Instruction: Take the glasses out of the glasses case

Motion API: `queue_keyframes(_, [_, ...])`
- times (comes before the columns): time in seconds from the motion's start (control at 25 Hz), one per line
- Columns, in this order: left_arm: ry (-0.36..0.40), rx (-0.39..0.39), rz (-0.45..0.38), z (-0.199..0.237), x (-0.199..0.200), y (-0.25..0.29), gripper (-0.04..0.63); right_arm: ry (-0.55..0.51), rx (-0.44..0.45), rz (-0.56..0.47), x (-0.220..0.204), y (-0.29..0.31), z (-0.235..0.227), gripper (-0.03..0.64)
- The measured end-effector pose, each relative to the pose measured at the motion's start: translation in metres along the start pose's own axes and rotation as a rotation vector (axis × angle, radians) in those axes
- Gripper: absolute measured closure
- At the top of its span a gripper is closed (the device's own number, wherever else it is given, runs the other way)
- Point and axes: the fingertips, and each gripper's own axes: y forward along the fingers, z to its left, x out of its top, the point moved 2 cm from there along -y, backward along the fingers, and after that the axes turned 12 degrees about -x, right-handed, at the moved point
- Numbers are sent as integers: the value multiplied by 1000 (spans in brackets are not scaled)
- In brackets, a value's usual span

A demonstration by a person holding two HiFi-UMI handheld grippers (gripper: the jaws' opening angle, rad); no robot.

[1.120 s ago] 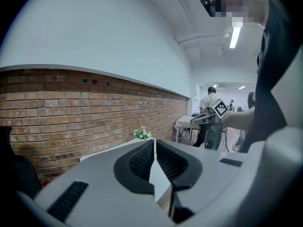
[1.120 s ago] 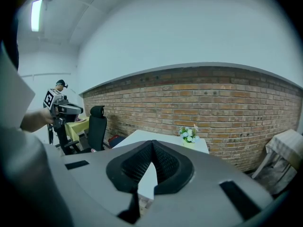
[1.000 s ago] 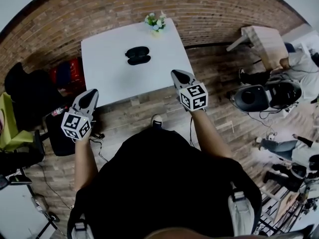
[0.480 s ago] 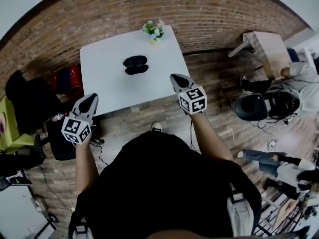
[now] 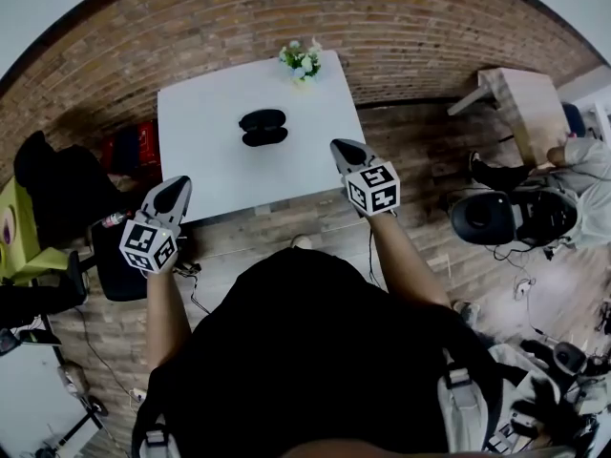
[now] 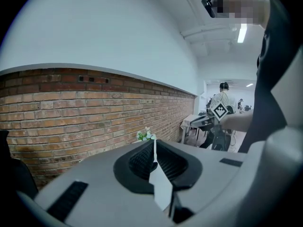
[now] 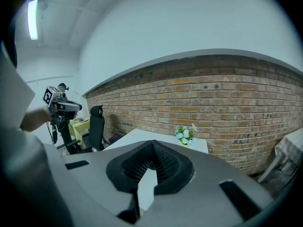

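Observation:
A black glasses case lies near the middle of the white table. It shows as two dark oval lobes side by side, and I cannot make out glasses in it. My left gripper hangs over the floor off the table's near left corner. My right gripper is at the near right edge. Both are apart from the case, shut and holding nothing. In the left gripper view my left gripper has its jaws together, as does my right gripper in the right gripper view. The jaws hide the case in both.
A small pot of flowers stands at the table's far edge against the brick wall. A black office chair and a red box are left of the table. A wooden table and seated people are at the right.
The head view has shifted slightly. Both grippers stay shut in nearly the same place before the table. People at the right have moved.

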Motion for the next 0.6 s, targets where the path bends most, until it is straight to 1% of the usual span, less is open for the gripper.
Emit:
queue_keyframes(0.2, [-35,14,-6,7,4,15,572,-1,16,6,2,10,-13,601])
queue_keyframes(0.6, [-47,19,-1,16,12,48,572,6,31,18,1,30,-42,601])
